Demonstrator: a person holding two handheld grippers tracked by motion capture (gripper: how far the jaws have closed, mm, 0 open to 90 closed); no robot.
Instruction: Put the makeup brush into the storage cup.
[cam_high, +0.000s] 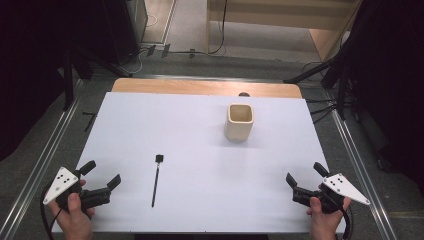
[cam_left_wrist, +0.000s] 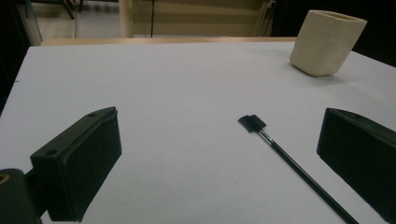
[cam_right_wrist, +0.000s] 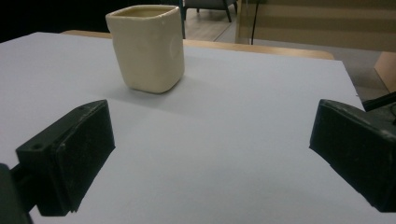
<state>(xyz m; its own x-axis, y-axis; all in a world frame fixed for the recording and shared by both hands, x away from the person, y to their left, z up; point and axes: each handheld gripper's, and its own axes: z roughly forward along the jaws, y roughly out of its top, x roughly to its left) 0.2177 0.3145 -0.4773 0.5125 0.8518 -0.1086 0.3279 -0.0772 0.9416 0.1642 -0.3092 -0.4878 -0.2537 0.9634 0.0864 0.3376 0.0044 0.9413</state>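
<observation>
While I hold both empty grippers, left gripper (cam_high: 103, 174) and right gripper (cam_high: 305, 176), wide apart at the near corners, a black brush (cam_high: 156, 180) lies near-left and the cream cup (cam_high: 240, 121) stands upright far-right on the white table (cam_high: 200, 130).

Your high view looks forward and down from above your side, taking in the whole white table (cam_high: 200, 150). Your left gripper view sits low at the near left corner, facing far and right across the table. Your right gripper view sits low at the near right, facing far-left. All three share the cream cup (cam_high: 240, 121) (cam_left_wrist: 327, 43) (cam_right_wrist: 147, 46).
</observation>
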